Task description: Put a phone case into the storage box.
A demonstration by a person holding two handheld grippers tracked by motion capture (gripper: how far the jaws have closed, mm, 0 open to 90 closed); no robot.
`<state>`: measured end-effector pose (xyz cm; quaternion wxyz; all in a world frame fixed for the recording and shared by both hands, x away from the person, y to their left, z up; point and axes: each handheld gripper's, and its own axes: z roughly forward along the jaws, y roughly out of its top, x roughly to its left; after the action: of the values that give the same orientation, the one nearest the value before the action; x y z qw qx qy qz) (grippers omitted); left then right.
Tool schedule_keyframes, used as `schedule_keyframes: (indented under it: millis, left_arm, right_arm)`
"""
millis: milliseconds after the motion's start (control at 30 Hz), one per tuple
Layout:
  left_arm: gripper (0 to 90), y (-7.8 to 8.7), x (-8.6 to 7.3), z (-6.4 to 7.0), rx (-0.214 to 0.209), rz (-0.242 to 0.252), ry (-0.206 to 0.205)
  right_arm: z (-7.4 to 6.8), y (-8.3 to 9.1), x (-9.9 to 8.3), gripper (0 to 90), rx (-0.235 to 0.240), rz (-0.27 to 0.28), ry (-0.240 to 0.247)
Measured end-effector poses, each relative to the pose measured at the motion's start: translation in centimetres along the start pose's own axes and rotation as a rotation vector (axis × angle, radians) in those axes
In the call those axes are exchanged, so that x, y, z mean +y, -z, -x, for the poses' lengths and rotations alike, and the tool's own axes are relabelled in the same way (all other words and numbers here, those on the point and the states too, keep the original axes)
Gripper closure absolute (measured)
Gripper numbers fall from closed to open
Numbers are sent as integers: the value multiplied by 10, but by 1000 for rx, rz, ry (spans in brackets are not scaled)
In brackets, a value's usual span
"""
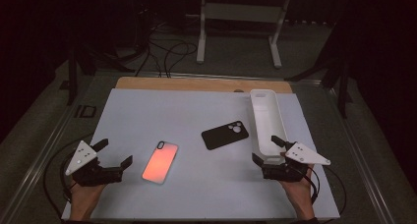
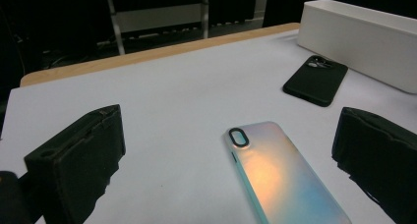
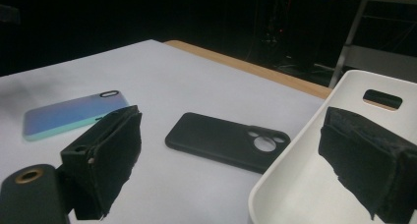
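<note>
Iridescent glossy phone case (image 1: 160, 162), rounded rectangle, lies flat on the white matte surface (image 1: 177, 111), camera-cutout end pointing away from the person. It reads orange-pink in the high view, pearly blue-teal with an orange glare patch in the left gripper view (image 2: 282, 177), where its near end is cut off by the frame edge. In the right gripper view (image 3: 74, 113) its near edge is partly hidden behind a jaw pad.

Left claw (image 1: 117, 155) sits just left of that case, not touching it, jaws wide apart, nothing held. Pads look like rough black foam.

Matte black phone case (image 1: 225, 134), multi-lens cutout, lies flat between the iridescent case and the long white plastic tray (image 1: 259, 117); near the tray, apart from it.

Right claw (image 1: 268, 149) is wide apart too, gripping nothing, straddling the tray's near end: one jaw outside the wall, the other over the inside. Contact with the rim is hard to make out. Tray has a slot handle (image 3: 382, 99) at its far end; its near end is cut off in the right gripper view.
</note>
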<state>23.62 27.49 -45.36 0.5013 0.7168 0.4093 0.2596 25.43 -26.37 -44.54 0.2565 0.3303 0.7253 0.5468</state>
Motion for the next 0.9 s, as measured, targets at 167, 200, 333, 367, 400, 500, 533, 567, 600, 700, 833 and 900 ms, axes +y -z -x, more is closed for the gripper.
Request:
schedule_keyframes:
  millis: [167, 200, 333, 367, 400, 500, 533, 567, 600, 700, 833, 900]
  left_arm:
    - [0, 0, 1, 1, -2, -11, 4]
    - [0, -1, 1, 1, -1, -14, 5]
    - [0, -2, 1, 2, 3, -12, 13]
    - [0, -2, 1, 2, 2, -14, 19]
    - [0, -2, 1, 2, 4, -17, 20]
    - [0, -3, 2, 4, 12, -31, 22]
    - [0, -4, 2, 5, 11, -37, 20]
    - [0, -7, 2, 7, 13, -51, 18]
    - [0, -7, 2, 7, 13, -51, 18]
    - [0, -13, 3, 13, 9, -84, 3]
    - [0, -22, 4, 23, 20, -144, -42]
    - [0, -26, 4, 27, 20, -174, -56]
  right_arm:
    - [0, -1, -1, 91, 3, 1, -5]
    - [0, -1, -1, 91, 3, 1, -5]
    - [1, -1, -1, 91, -3, 0, -16]
    - [1, -1, -1, 91, -9, 0, -20]
    - [1, -1, -1, 91, -9, 0, -20]
    - [1, -2, -1, 91, -7, -2, -23]
    - [0, -2, -1, 91, -6, -3, -20]
    - [-1, -3, -1, 91, -3, -10, -12]
    - [-1, -3, -1, 91, -3, -10, -12]
    - [-2, -5, 0, 91, 3, -14, -10]
    - [-4, -8, -1, 90, -1, -27, -1]
    - [-5, -9, 0, 90, -4, -31, 0]
